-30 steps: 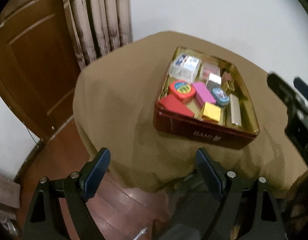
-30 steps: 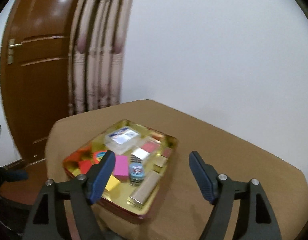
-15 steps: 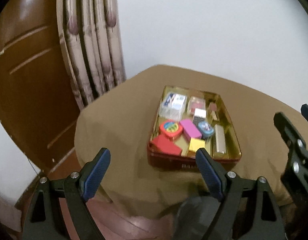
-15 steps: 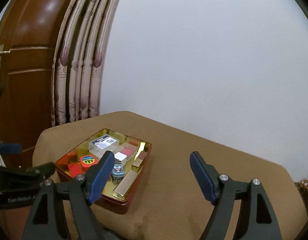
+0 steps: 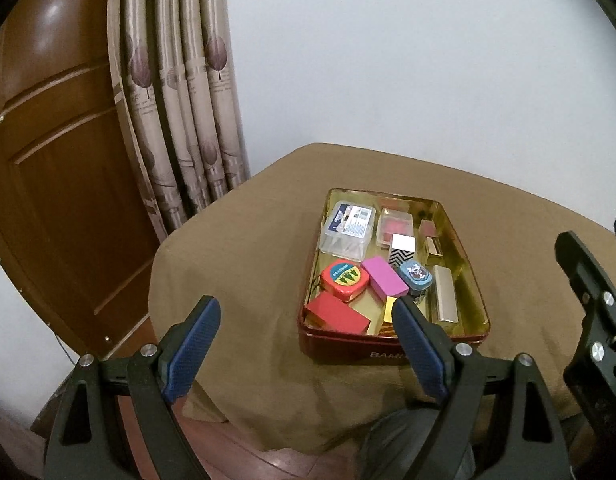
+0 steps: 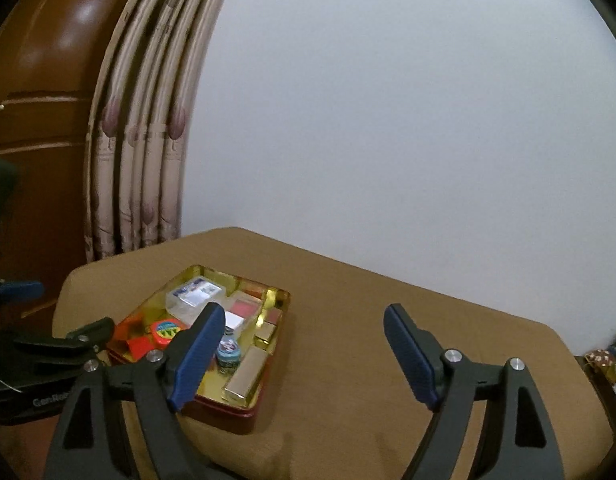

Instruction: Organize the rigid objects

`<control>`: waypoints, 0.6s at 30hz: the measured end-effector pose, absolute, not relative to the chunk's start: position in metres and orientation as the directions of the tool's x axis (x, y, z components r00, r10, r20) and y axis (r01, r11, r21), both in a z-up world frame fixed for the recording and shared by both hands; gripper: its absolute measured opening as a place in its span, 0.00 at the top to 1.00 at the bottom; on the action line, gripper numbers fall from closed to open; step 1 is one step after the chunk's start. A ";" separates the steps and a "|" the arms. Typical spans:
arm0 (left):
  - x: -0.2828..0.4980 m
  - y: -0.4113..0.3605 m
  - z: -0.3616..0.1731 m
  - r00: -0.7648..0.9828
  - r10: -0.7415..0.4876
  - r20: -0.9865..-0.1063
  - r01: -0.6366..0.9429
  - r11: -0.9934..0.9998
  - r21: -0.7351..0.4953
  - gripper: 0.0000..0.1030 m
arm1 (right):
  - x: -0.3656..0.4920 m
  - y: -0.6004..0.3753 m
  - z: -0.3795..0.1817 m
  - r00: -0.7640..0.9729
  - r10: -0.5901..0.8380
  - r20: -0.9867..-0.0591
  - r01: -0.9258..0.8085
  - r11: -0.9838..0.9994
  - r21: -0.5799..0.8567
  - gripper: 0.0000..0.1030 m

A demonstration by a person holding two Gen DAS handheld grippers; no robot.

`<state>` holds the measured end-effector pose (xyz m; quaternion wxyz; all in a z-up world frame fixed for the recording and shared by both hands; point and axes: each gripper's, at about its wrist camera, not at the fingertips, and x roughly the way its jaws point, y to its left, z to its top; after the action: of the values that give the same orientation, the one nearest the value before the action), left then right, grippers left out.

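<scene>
Both grippers are hovering short of the table, and neither is gripping anything. The left gripper (image 5: 304, 344) is standing with its jaws spread wide and nothing between them, pointing down over the near edge of the brown-clothed table (image 5: 236, 264). The right gripper (image 6: 304, 352) is likewise released; its jaws have just been opening further, and only bare cloth is showing between them. The task's rigid objects are lying inside the red tin with a gold interior (image 5: 473, 284), which is resting on the cloth nearer the curtain (image 5: 176, 112) side. Judged from this layout, the tin is serving as the sorting container, and the wide jaws are probably being readied to take hold of one item. The left wrist view is looking steeply into the tin and is showing its contents clearly: a clear plastic box (image 5: 347, 228) at the far left corner, a pink case (image 5: 395, 227) beside it, a round red tape measure (image 5: 343, 280), a magenta block (image 5: 383, 282), a red flat block (image 5: 335, 314) at the near left corner, a small blue round tin (image 5: 415, 275) and a gold bar (image 5: 443, 298) along the right wall. The right wrist view is looking nearly level, so those items are overlapping there, but it alone is showing the open stretch of cloth to the right of the tin, available as a set-down area.
</scene>
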<state>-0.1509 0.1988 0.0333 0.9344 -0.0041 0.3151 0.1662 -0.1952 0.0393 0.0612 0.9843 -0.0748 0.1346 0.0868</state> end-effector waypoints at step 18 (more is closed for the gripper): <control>-0.144 0.210 0.025 0.742 0.294 -0.602 -0.311 0.947 0.078 0.17 | -0.175 0.052 0.047 0.943 0.116 -0.312 -0.141 0.988 -0.059 0.18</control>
<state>-0.1438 0.2102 0.0248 0.9333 -0.0137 0.3203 0.1620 -0.1754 0.0523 0.0468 0.9848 -0.0405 0.1559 0.0651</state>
